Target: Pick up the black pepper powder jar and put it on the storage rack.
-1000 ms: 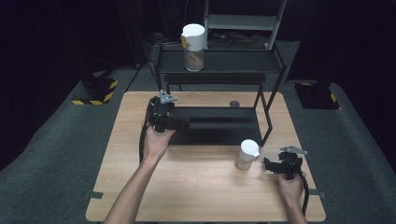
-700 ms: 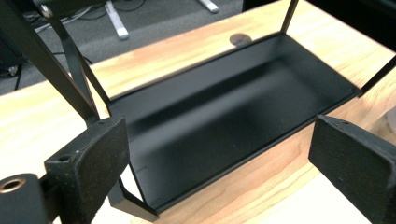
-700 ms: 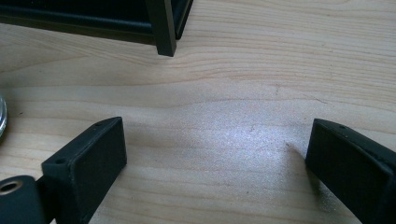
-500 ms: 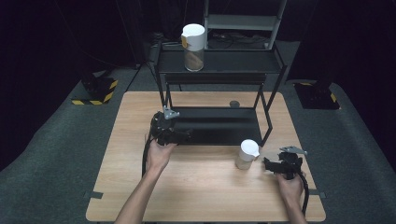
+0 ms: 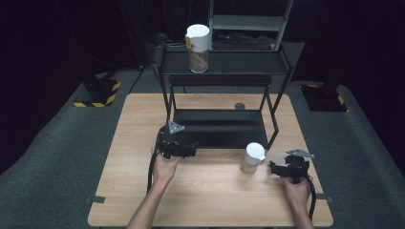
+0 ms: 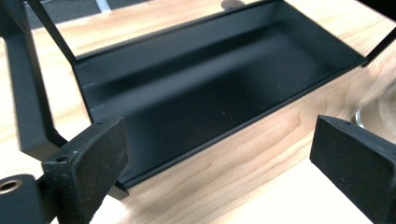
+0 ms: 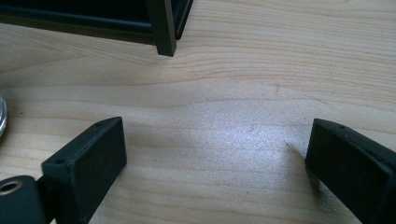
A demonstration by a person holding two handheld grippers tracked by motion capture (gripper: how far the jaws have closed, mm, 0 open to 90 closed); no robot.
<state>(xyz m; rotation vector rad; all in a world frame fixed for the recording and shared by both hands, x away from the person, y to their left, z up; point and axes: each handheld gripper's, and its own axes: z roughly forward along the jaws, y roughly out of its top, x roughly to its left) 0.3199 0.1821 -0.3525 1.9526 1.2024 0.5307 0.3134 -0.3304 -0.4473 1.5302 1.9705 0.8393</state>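
Well, the work surface is a pale wooden table (image 5: 210, 200) standing on grey carpet, with dark surroundings and black-and-yellow striped blocks (image 5: 98, 95) on the floor to either side. A black metal rack (image 5: 224, 81) stands on the far half of the table; its low shelf (image 6: 210, 88) is a shallow black tray, and its upper shelf carries a tall jar with a white lid (image 5: 197, 47). A second white-lidded jar (image 5: 252, 158) stands on the table just in front of the rack's right front leg, near the right gripper (image 5: 279, 168).

Beyond the rack the room falls into darkness, so little can be made out there. A small dark round thing (image 5: 239, 106) behind the low shelf is too small to identify. In the left gripper view the near jar is cut off at the right edge as a glassy curve; in the right gripper view a sliver of it shows at the left edge.

The left gripper (image 5: 191, 150) sits low at the front left corner of the low shelf, jaws spread wide with nothing between them. The right gripper rests just above the bare wood, jaws likewise wide apart and empty
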